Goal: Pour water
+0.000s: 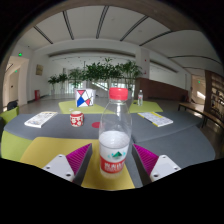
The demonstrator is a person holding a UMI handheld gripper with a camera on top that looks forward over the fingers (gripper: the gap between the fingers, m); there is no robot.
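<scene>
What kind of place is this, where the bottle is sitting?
Probably a lobby or lounge in a large public building. The bottle stands on a table between the open gripper fingers, with a row of potted plants behind it and a high curved ceiling overhead.

This was a large public hall or lobby, like an atrium in an institutional building. A high ceiling (105, 20) with curved beams spanned the space, and a row of potted plants (98, 72) stood in the middle distance. A table (40, 150) with yellow-green and grey panels carried scattered leaflets (40, 119). Walls stood far off at both sides.
</scene>
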